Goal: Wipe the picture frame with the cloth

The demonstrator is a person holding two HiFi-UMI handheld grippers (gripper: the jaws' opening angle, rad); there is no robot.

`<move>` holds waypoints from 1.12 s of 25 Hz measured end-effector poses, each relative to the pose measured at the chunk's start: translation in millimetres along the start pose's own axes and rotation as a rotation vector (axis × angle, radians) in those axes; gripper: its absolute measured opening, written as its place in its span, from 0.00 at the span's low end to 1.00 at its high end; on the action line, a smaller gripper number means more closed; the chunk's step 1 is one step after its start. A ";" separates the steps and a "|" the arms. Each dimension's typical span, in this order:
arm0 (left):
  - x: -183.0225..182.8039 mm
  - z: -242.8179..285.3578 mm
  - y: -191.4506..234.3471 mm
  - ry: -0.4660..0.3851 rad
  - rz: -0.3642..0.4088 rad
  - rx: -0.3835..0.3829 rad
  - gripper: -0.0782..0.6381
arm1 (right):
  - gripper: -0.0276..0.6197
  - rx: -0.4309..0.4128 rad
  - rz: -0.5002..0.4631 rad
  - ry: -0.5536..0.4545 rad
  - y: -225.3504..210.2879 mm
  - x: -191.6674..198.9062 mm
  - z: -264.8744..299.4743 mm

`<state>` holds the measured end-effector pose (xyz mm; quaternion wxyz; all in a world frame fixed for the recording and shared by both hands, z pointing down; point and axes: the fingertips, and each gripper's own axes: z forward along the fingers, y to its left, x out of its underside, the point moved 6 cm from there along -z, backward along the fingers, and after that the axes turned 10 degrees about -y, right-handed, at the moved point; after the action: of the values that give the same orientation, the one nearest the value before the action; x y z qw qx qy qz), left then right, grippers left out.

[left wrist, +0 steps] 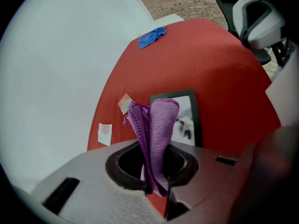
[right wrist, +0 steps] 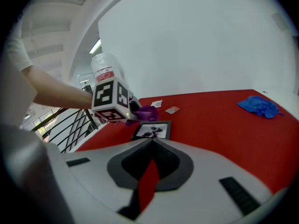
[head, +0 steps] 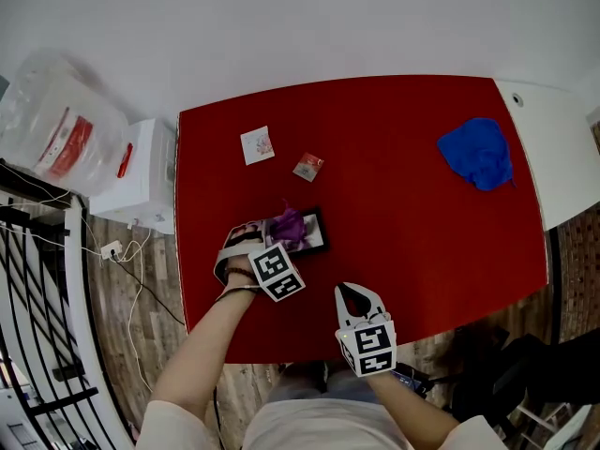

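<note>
A small black picture frame (head: 312,233) with a black-and-white photo lies flat on the red table (head: 403,242). My left gripper (head: 277,227) is shut on a folded purple cloth (head: 289,222) and holds it over the frame's left part. Whether the cloth touches the glass I cannot tell. In the left gripper view the purple cloth (left wrist: 158,125) stands up from between the jaws, with the picture frame (left wrist: 188,118) just behind it. My right gripper (head: 353,295) hovers near the table's front edge, shut on nothing. From there the picture frame (right wrist: 152,131) and left gripper (right wrist: 137,110) lie ahead.
A crumpled blue cloth (head: 477,153) lies at the table's far right. Two small cards (head: 257,144) (head: 307,166) sit beyond the frame. A white box (head: 141,172), a plastic bag (head: 56,129) and cables stand off the left edge. A chair (left wrist: 254,17) is past the far end.
</note>
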<state>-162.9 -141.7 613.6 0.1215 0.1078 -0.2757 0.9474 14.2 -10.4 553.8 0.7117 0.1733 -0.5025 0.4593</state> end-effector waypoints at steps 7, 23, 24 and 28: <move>-6.6 29.4 10.9 0.036 0.018 0.017 0.19 | 0.05 0.012 0.005 0.007 -6.7 3.4 -6.6; -15.3 -10.7 -73.1 0.002 0.089 0.107 0.19 | 0.05 -0.015 0.010 0.007 -3.8 5.3 -0.4; -15.8 -12.3 -76.0 0.000 0.092 0.106 0.19 | 0.05 -0.016 0.010 0.008 -4.2 6.0 -0.2; -21.4 -18.0 -80.4 -0.016 0.096 0.109 0.19 | 0.05 -0.018 0.013 0.012 -4.5 8.3 -0.5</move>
<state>-121.7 -69.7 632.8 0.0679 0.1085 -0.2293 0.9649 18.8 -8.4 561.8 0.7131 0.1609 -0.5035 0.4605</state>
